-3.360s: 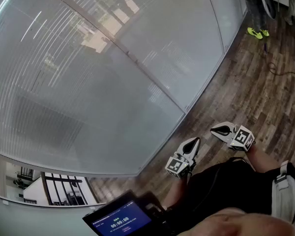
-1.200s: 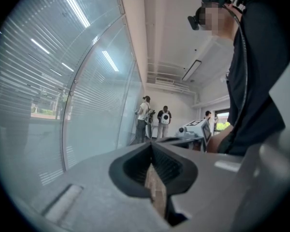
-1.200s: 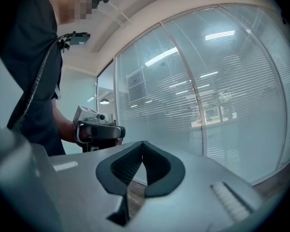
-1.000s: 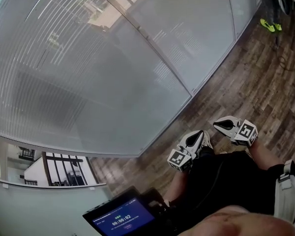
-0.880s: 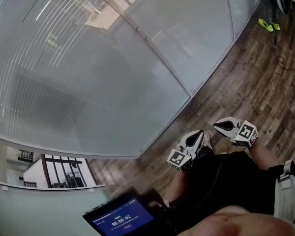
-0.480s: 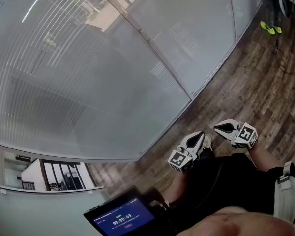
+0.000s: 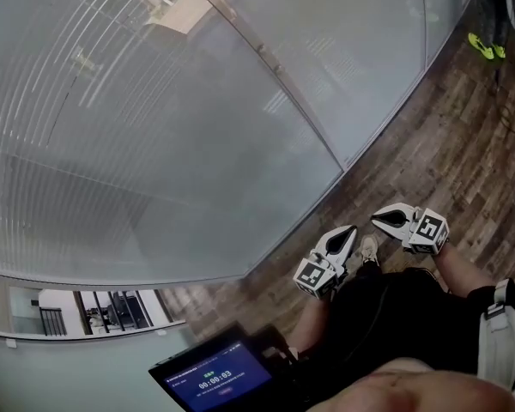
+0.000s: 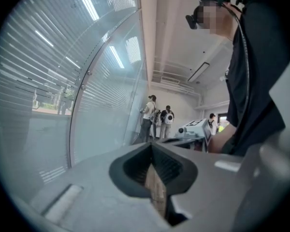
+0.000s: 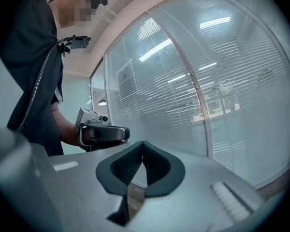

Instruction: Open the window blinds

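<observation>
While both tongs are held shut with nothing between them, the window blinds (image 7: pixel 154 127) are seen lowered across the glass wall (image 7: pixel 369 67), behind its panes. The slats are laid level, each with its long axis running sideways along the glass wall, and they are crossed by an upright mullion (image 7: pixel 275 67). The slat faces are turned shut, so little is seen through them. The left gripper (image 7: pixel 348 233) and the right gripper (image 7: pixel 378 220) are held side by side over the wooden floor (image 7: pixel 446 144), near the foot of the glass wall but apart from it. In the gripper views, the jaw tips of the left gripper (image 8: pixel 152 146) and of the right gripper (image 9: pixel 143 144) are shown pressed together.
</observation>
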The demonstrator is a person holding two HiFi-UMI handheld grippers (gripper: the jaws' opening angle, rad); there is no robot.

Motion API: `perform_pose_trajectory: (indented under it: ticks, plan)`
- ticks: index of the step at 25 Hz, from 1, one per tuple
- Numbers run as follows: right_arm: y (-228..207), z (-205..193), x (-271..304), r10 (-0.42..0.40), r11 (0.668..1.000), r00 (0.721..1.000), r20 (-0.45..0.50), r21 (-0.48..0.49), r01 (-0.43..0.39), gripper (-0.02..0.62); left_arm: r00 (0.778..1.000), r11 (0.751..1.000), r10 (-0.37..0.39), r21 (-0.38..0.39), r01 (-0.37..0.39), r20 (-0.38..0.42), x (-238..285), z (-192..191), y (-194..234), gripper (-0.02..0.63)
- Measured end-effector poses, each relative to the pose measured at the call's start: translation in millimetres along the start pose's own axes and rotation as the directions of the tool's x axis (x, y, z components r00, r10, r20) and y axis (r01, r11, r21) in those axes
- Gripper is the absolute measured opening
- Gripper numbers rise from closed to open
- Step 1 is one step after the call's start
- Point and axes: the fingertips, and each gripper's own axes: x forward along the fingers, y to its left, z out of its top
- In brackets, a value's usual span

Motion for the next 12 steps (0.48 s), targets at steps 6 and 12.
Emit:
perform_pose_trajectory:
  ticks: [6, 12]
  plan:
    - [-37.5, 27.7, 55.3, 0.028, 1.0, 1.0, -0.007, -0.008, -0.028, 0.005, 1.0, 1.0, 0.01, 0.012, -0.011, 0.018, 9.3, 37.6, 64.4, 0.002]
    - [-79.2, 64.4, 99.5, 0.015, 1.0, 1.0, -0.004, -0.024, -0.015, 0.005, 1.0, 1.0, -0.007, 0.002, 0.007, 0.018, 22.9, 64.6, 120.5, 0.002]
